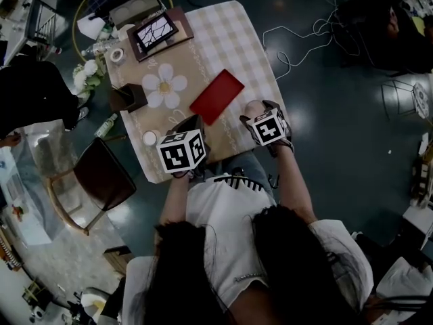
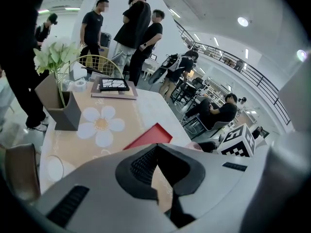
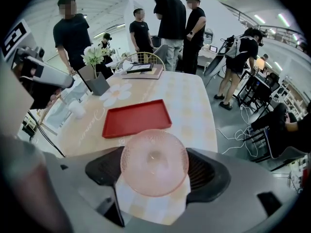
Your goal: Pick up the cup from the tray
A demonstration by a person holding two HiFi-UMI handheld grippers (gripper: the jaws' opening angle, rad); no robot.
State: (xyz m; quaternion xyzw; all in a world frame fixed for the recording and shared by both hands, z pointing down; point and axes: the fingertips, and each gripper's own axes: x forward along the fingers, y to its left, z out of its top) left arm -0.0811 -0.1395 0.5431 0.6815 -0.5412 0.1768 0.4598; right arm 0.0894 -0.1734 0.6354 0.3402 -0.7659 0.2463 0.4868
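Observation:
A pink translucent cup (image 3: 154,170) sits sideways between the jaws of my right gripper (image 3: 154,176), which is shut on it, its base facing the camera. In the head view the cup (image 1: 255,107) shows just ahead of the right gripper (image 1: 257,116), at the table's near right edge. The red tray (image 1: 216,97) lies flat with nothing on it in the middle of the table, also in the right gripper view as the tray (image 3: 137,118) beyond the cup. My left gripper (image 1: 189,125) hovers at the near edge left of the tray; its jaws (image 2: 156,147) meet at the tips with nothing between them.
A flower-shaped mat (image 1: 164,85), a dark box (image 1: 127,98) with white flowers (image 1: 86,73), a small white cup (image 1: 149,138), a tape roll (image 1: 117,54) and a framed picture (image 1: 154,31) occupy the table's left and far end. A chair (image 1: 101,178) stands at its near left. Several people (image 3: 172,28) stand beyond the far end.

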